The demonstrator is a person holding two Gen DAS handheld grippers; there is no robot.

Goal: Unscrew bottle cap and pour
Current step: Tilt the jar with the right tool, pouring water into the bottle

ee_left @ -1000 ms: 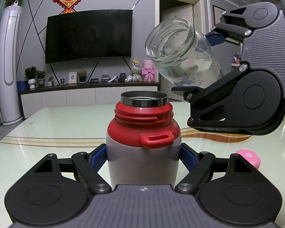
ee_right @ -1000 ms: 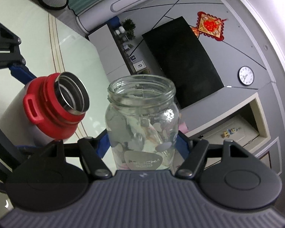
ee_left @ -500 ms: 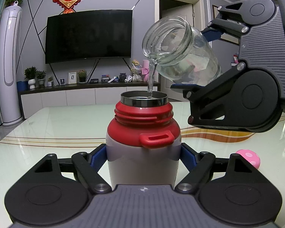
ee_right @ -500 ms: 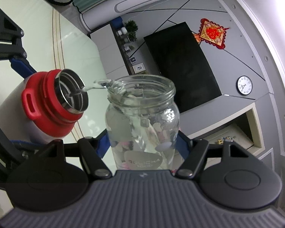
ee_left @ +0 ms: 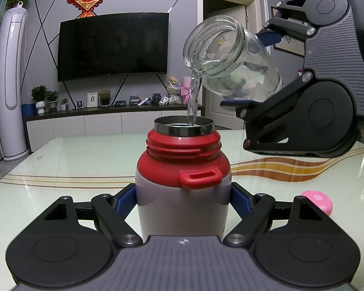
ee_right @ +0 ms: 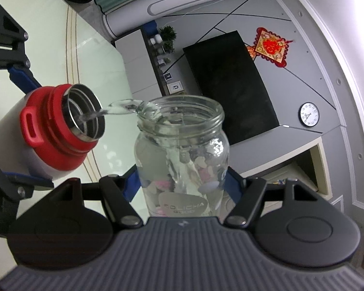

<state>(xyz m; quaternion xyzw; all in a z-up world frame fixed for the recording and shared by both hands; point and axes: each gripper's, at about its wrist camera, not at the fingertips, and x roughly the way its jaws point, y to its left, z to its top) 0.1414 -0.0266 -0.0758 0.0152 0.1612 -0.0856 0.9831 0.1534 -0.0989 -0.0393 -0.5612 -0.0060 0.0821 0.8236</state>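
Thermos flask (ee_left: 183,194), lower centre of the left wrist view, stands uncapped on the glass table (ee_left: 72,160), clamped by the left gripper (ee_left: 183,202) for steadiness. Upper right, the right gripper (ee_left: 257,68), clamped on the glass jar (ee_left: 230,58), tilts it so water (ee_left: 194,99) streams into the mouth.

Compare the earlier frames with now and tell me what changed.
The glass jar in the right hand-held gripper tipped further; water, absent a second ago, now streams into the red-collared flask. The left hand-held gripper still clamps the flask, unmoved.
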